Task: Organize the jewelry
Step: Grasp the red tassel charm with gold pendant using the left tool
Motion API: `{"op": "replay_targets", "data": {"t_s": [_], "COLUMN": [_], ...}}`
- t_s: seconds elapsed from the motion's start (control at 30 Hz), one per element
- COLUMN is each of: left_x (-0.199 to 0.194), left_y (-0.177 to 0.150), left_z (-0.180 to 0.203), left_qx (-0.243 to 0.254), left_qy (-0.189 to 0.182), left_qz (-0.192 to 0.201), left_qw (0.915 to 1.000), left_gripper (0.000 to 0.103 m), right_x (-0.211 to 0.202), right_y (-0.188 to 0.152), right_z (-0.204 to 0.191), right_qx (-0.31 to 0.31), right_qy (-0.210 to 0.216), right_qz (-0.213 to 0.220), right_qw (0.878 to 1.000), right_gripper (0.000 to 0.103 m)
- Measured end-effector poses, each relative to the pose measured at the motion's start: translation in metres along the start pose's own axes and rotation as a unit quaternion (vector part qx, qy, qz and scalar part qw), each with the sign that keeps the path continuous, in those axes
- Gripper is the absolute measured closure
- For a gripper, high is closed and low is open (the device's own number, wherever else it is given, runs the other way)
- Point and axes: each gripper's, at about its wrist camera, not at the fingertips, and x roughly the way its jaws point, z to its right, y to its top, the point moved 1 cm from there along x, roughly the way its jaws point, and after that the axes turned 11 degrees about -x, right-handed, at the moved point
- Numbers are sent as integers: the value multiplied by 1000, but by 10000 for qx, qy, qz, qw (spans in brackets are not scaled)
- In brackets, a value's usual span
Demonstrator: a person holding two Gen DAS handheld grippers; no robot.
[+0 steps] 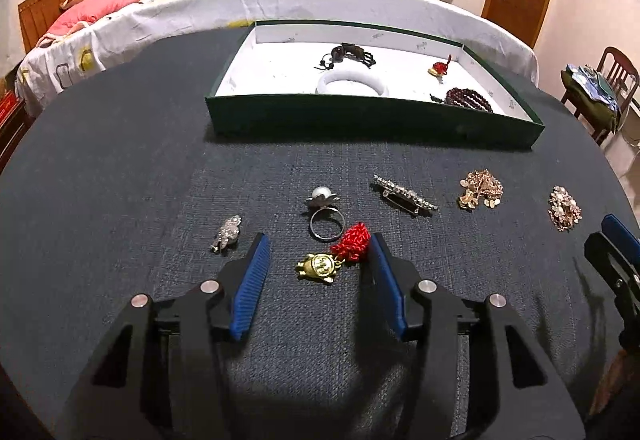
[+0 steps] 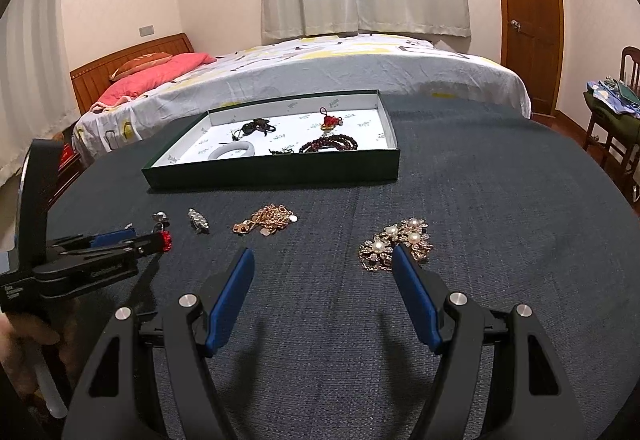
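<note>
A green box with a white lining [image 1: 360,120] [image 2: 276,170] holds a white bangle [image 1: 352,84], dark beads [image 1: 470,100], a dark cord piece and a small red charm. On the dark cloth lie a gold charm with a red knot [image 1: 328,260], a pearl ring [image 1: 324,212], a small silver brooch [image 1: 227,234], a long silver brooch [image 1: 404,196], a gold chain pile [image 1: 480,188] [image 2: 266,224] and a pearl brooch [image 1: 565,208] [image 2: 400,244]. My left gripper [image 1: 318,252] [image 2: 132,236] is open around the gold charm. My right gripper [image 2: 322,256] is open, its right finger beside the pearl brooch.
The table [image 1: 120,160] is covered in dark cloth. A bed [image 2: 320,76] stands behind it. A chair with clothes [image 1: 600,92] is at the right, and a wooden door [image 2: 528,0] at the back right.
</note>
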Motion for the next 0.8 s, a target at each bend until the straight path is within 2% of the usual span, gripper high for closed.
{"op": "replay_targets", "data": {"t_s": [0.03, 0.17, 0.2, 0.23, 0.33, 0.37, 0.8], "left_x": [0, -1, -2, -2, -4, -6, -28], "left_y": [0, -1, -2, -2, -3, -4, -9], "left_z": [1, 3, 4, 4, 3, 2, -18], "left_qx": [58, 146, 163, 165, 157, 163, -21], "left_qy": [16, -85, -88, -105, -133, -136, -42], "left_qz": [2, 14, 23, 26, 61, 83, 296], "left_qw": [10000, 9999, 9998, 9998, 9998, 9997, 9996], "left_gripper": [54, 74, 75, 83, 85, 93, 93], "right_x": [0, 0, 1, 1, 0, 0, 1], "right_y": [0, -1, -1, -1, -1, -2, -2], "right_z": [0, -1, 0, 0, 0, 0, 2], "right_qx": [-1, -2, -2, -1, 2, 6, 2], "right_qy": [1, 6, 4, 6, -10, -11, -75], "right_qz": [-6, -12, -15, -25, -23, -23, -41], "right_qw": [10000, 10000, 10000, 10000, 10000, 10000, 10000], "right_gripper": [34, 34, 34, 34, 34, 34, 34]}}
